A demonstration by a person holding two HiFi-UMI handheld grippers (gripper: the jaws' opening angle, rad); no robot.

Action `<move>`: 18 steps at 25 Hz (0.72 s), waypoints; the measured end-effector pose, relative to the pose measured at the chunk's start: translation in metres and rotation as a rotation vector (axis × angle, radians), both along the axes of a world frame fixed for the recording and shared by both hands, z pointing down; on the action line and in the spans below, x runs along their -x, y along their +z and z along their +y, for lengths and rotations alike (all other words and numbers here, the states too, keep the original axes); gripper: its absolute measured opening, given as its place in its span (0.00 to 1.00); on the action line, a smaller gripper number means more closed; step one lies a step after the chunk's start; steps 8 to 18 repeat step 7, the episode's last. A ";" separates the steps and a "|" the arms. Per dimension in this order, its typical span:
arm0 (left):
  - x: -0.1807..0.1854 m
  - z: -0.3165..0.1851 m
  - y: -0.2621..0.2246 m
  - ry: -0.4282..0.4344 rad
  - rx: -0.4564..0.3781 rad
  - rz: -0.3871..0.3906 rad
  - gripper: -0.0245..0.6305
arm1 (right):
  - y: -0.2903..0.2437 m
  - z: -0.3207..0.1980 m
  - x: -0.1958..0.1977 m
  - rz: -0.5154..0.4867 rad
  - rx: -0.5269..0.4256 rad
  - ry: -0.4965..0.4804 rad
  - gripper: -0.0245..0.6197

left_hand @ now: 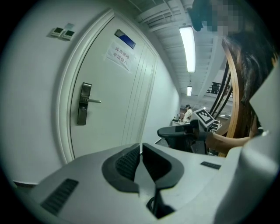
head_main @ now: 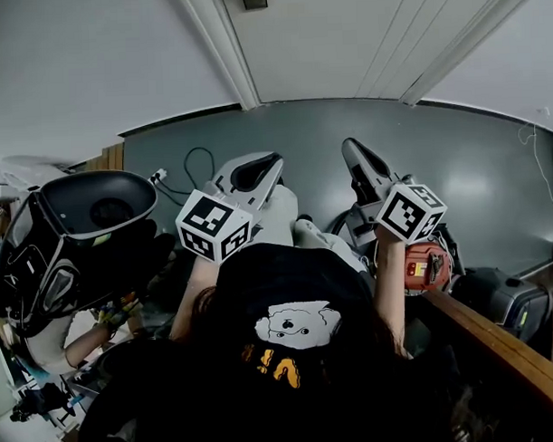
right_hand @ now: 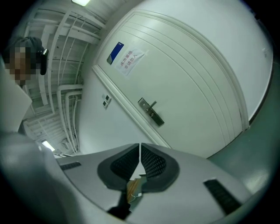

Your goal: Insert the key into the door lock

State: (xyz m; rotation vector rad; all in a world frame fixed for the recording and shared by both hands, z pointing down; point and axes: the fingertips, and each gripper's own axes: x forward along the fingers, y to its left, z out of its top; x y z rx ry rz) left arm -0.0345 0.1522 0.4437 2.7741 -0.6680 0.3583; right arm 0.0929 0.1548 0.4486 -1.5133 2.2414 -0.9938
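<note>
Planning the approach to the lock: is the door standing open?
No, the left gripper view shows the door sitting shut, flush inside its frame.

Ahead of us the grey floor (head_main: 301,133) runs bare up to the door (head_main: 343,41), so both claws have a free lane forward. Only a thin dark cable (head_main: 187,161) loops on the floor near the wall, off to the left. We see the lock plate (left_hand: 84,103) unobstructed, with its lever (left_hand: 94,101) jutting out from the plate's upper part. On our left a big black-and-white shell (head_main: 78,232) crowds in near the left claw (head_main: 267,161). On our right a wooden rail (head_main: 507,352), a red device (head_main: 427,266) and a black case (head_main: 510,307) hem in the right claw (head_main: 354,151). A clear gap separates the two claws. The left claw's jaws are pressed together on nothing; the key (right_hand: 132,189) sits pinched between the right claw's.
</note>
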 end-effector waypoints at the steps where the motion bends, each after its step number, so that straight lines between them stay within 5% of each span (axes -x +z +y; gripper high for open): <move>1: -0.002 0.001 0.000 0.005 0.000 -0.003 0.07 | -0.001 0.002 -0.008 -0.002 -0.003 0.019 0.06; 7: -0.005 0.007 0.007 0.026 0.007 -0.030 0.07 | -0.006 0.016 -0.041 -0.003 -0.026 0.103 0.06; 18: -0.005 0.007 0.007 0.026 0.007 -0.030 0.07 | -0.006 0.016 -0.041 -0.003 -0.026 0.103 0.06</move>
